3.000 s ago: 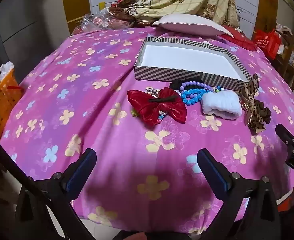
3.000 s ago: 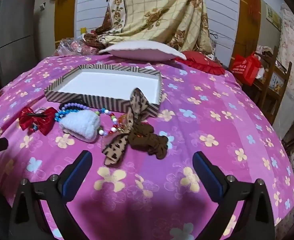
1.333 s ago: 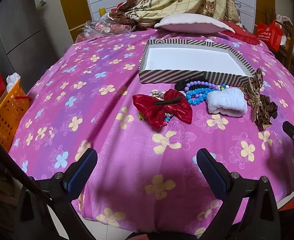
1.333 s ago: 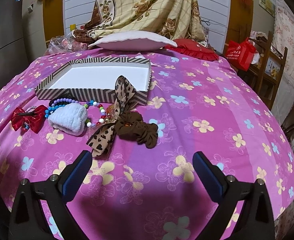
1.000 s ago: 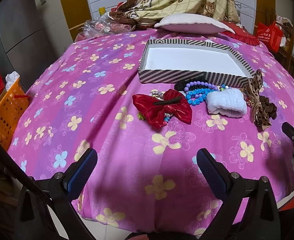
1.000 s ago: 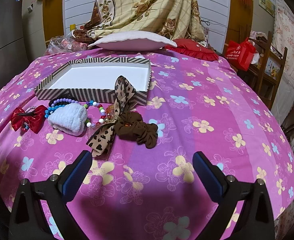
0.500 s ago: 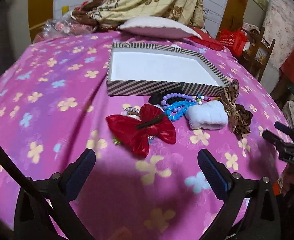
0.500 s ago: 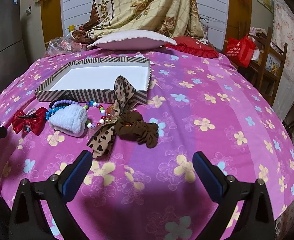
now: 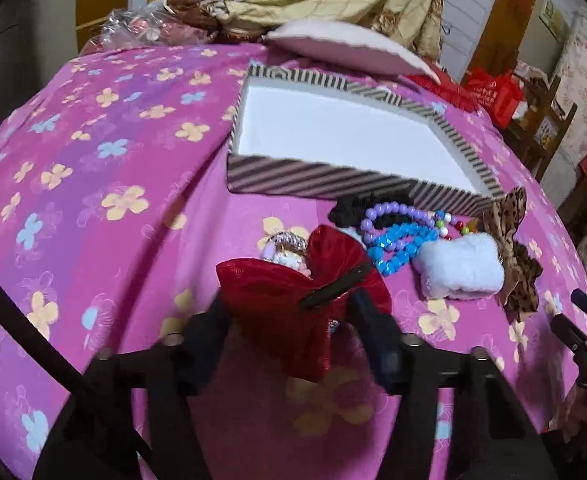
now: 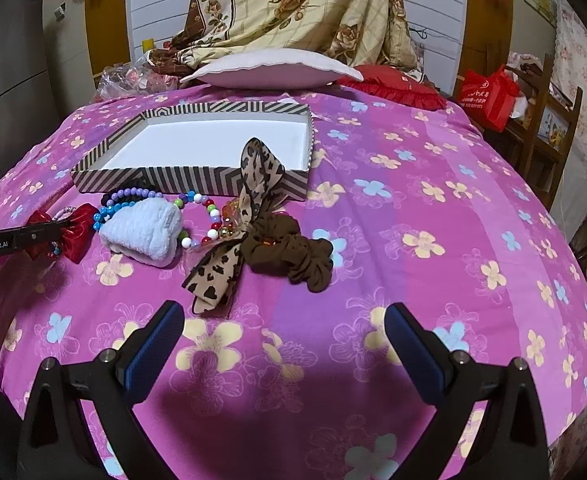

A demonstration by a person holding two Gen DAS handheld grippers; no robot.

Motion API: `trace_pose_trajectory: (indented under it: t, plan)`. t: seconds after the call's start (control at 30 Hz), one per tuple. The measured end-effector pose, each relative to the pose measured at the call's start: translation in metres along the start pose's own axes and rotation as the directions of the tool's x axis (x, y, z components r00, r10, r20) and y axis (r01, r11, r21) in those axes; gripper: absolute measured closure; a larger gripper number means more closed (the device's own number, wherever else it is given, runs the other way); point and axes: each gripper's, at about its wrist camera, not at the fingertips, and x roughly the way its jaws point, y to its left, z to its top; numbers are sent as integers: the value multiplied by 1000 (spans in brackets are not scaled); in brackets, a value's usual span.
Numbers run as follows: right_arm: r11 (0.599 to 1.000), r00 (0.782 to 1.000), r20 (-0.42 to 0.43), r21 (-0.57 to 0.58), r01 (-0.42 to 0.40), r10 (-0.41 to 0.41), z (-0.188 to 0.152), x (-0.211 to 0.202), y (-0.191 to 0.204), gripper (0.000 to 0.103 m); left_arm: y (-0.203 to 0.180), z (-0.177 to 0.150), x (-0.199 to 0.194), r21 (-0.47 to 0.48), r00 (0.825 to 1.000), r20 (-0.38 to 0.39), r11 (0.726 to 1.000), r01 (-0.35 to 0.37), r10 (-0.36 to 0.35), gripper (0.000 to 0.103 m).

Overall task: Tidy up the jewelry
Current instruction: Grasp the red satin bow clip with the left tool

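Observation:
A red bow (image 9: 293, 296) lies on the pink flowered bedspread. My left gripper (image 9: 289, 312) has its fingers closed in on both sides of the bow; it also shows in the right wrist view (image 10: 53, 232). Behind it lie a purple bead bracelet (image 9: 393, 214), a blue bead bracelet (image 9: 397, 244), a white fluffy scrunchie (image 9: 461, 268), a leopard bow (image 10: 237, 232) and a brown scrunchie (image 10: 293, 256). A striped box (image 9: 317, 184) with a white inside stands beyond, empty. My right gripper (image 10: 283, 332) is open and empty, short of the leopard bow.
A white pillow (image 10: 269, 68) and a floral blanket (image 10: 301, 8) lie at the back of the bed. A red bag (image 10: 489, 92) and a wooden chair (image 10: 549, 128) stand to the right. The bed's front edge is just under both grippers.
My left gripper has moved forward to the red bow and its fingers have closed in on it. The right gripper has barely moved.

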Motion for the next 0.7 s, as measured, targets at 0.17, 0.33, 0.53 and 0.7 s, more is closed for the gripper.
trace_pose_trajectory:
  t: [0.17,0.33,0.53,0.7]
  plan:
    - [1000,1000,-11,-8,7,-7,-1,3,1,1,7,0,-13,-32,995,46,995,90,-89,103]
    - [1000,1000,-19,9,7,-7,-1,5,-2,1,14,-4,-21,-54,985,59,985,167,-163,103]
    - [1000,1000,-24,11,10,-9,-2,6,-3,1,14,-1,-11,-60,990,45,988,139,-137,100]
    - [1000,1000,-27,8,11,-11,-2,7,-2,1,8,0,-2,-35,991,17,990,135,-135,99]
